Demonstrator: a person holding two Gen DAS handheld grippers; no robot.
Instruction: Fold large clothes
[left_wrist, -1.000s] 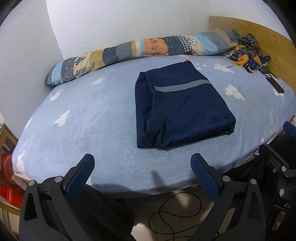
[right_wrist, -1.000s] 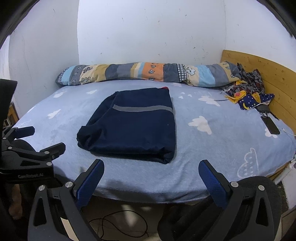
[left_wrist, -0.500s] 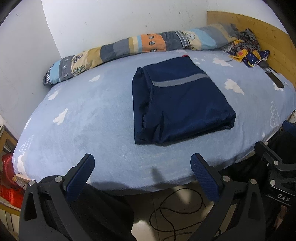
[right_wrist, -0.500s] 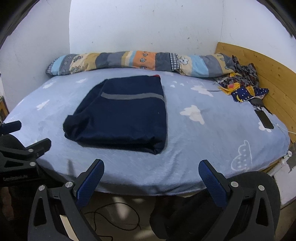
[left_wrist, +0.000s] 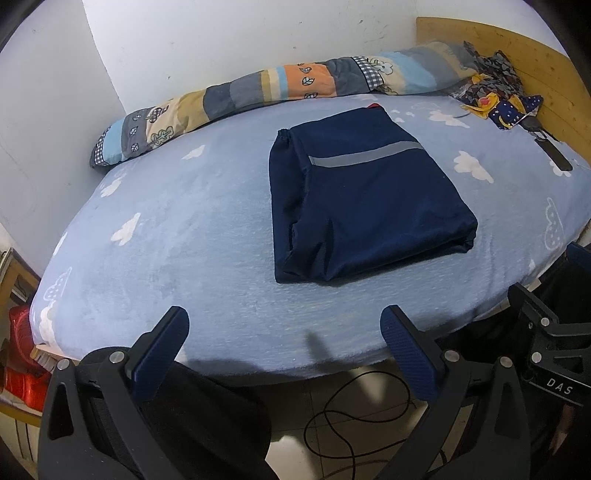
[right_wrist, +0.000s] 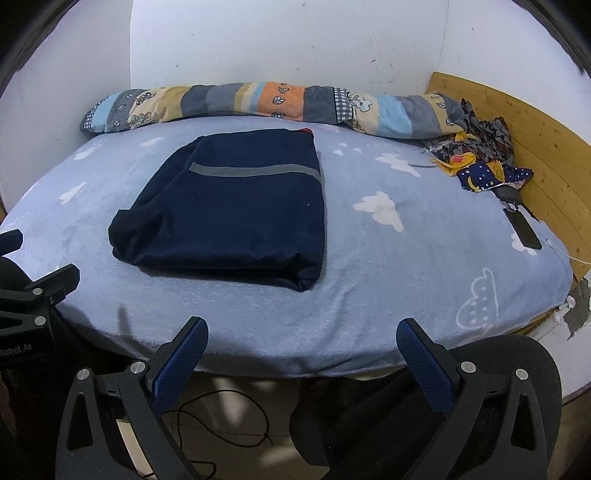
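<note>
Left wrist view: the left gripper hangs at the near edge of the bed, fingers spread wide and empty; the folded navy garment lies flat mid-bed, grey stripe up, well apart from the fingers.

Right wrist view: the right gripper, fingers likewise spread and empty, faces the same garment; a patchwork bolster lines the wall behind.

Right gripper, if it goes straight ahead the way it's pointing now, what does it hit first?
Probably the blue bed sheet, with the folded navy garment beyond to the left; depth is unclear. The open right gripper holds nothing.
</note>
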